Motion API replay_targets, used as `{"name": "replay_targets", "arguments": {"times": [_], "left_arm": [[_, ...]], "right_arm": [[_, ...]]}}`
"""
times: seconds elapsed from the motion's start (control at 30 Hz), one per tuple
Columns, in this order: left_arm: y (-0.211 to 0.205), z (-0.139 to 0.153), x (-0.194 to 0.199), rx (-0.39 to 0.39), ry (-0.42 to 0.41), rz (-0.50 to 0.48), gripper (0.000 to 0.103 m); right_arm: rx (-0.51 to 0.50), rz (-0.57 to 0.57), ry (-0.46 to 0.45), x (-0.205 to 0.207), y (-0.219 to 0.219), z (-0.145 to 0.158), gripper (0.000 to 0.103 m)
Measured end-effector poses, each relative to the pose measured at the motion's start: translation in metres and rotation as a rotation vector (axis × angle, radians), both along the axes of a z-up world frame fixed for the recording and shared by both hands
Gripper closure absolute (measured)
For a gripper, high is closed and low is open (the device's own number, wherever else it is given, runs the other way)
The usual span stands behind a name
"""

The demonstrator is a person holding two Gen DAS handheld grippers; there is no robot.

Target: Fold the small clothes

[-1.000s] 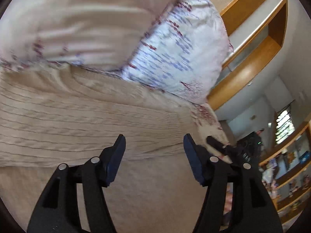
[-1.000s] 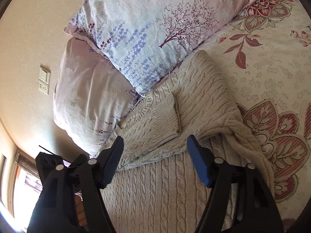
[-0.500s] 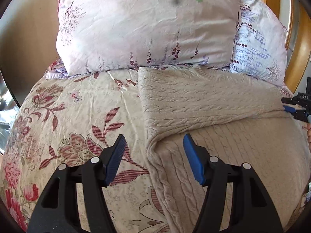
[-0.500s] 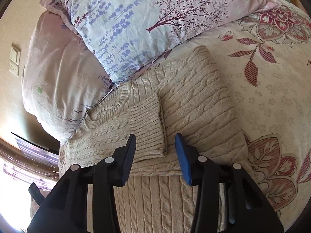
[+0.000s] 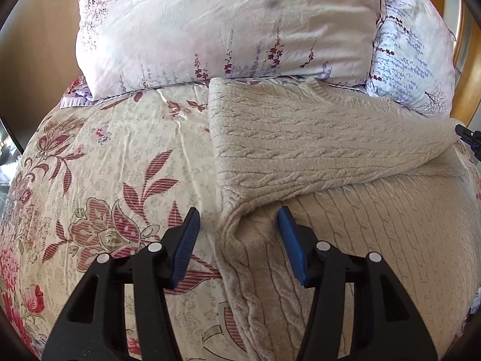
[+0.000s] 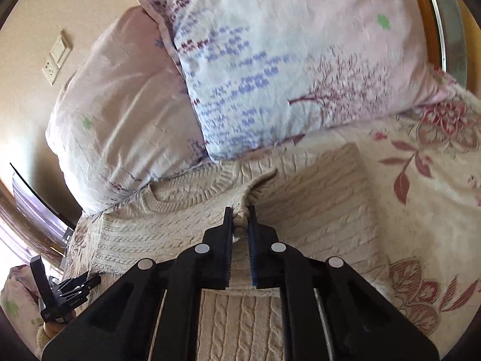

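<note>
A beige cable-knit sweater [image 5: 315,150] lies on the floral bedspread [image 5: 105,165], its neck toward the pillows, one sleeve folded across the chest. My left gripper [image 5: 239,234] is open, its blue pads straddling the sweater's left edge where the sleeve fold meets the body. My right gripper [image 6: 239,222] is shut on the ribbed cuff of the folded sleeve [image 6: 255,189], which bunches up between the pads; the sweater [image 6: 315,210] spreads under it. The right gripper's tip also shows at the right edge of the left wrist view [image 5: 469,138].
Two pillows lean at the head of the bed: a pale pink one [image 5: 225,24] and a blue-white one with a tree print [image 6: 285,60]. A wooden headboard [image 5: 466,75] stands behind them. A wall socket [image 6: 55,57] is at the left. The left gripper [image 6: 60,294] shows at lower left.
My right gripper has closed on the sleeve cuff and lifted it slightly. My left gripper has swung from the pillows to the sweater's left edge and moved in closer, still open.
</note>
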State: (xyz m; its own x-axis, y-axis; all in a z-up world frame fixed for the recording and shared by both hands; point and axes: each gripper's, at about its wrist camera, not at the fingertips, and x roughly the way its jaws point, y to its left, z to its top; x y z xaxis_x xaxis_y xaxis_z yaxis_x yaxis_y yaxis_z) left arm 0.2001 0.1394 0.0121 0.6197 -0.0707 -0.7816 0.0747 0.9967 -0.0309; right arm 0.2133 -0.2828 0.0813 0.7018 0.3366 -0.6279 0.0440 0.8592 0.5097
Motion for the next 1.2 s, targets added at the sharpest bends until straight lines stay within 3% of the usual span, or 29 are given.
{"name": "replay_targets", "arguments": {"times": [0.1,0.2,0.47,0.57,0.67,0.73,0.8,0.97,1.13,1.2], "left_arm": [[0.003,0.000,0.001,-0.017,0.004,0.010,0.049],[0.004,0.000,0.002,-0.021,0.005,0.017,0.049],[0.008,0.000,0.004,-0.037,0.007,0.030,0.048],[0.009,0.000,0.005,-0.043,0.008,0.025,0.047],[0.014,0.003,-0.004,-0.098,0.016,0.017,0.046],[0.020,0.007,-0.016,-0.157,0.007,0.002,0.046],[0.026,0.012,-0.030,-0.199,-0.014,-0.009,0.045],[0.040,0.020,-0.064,-0.352,-0.030,-0.038,0.043],[0.039,0.014,-0.088,-0.422,0.004,-0.047,0.043],[0.037,0.010,-0.095,-0.448,0.016,-0.055,0.043]], "right_arm": [[-0.052,-0.023,0.088,0.005,0.001,-0.016,0.094],[-0.006,-0.042,0.197,0.007,-0.005,-0.047,0.094],[0.000,-0.059,0.204,0.008,-0.005,-0.053,0.094],[0.054,-0.042,0.221,0.010,-0.011,-0.056,0.092],[0.147,-0.030,0.230,-0.003,-0.024,-0.051,0.073],[0.169,-0.038,0.186,-0.020,-0.036,-0.041,0.046],[0.174,-0.047,0.147,-0.037,-0.049,-0.033,0.041],[0.238,-0.065,0.174,-0.076,-0.087,-0.034,0.040],[0.267,-0.070,0.219,-0.109,-0.103,-0.046,0.042],[0.293,-0.052,0.228,-0.117,-0.103,-0.051,0.049]]}}
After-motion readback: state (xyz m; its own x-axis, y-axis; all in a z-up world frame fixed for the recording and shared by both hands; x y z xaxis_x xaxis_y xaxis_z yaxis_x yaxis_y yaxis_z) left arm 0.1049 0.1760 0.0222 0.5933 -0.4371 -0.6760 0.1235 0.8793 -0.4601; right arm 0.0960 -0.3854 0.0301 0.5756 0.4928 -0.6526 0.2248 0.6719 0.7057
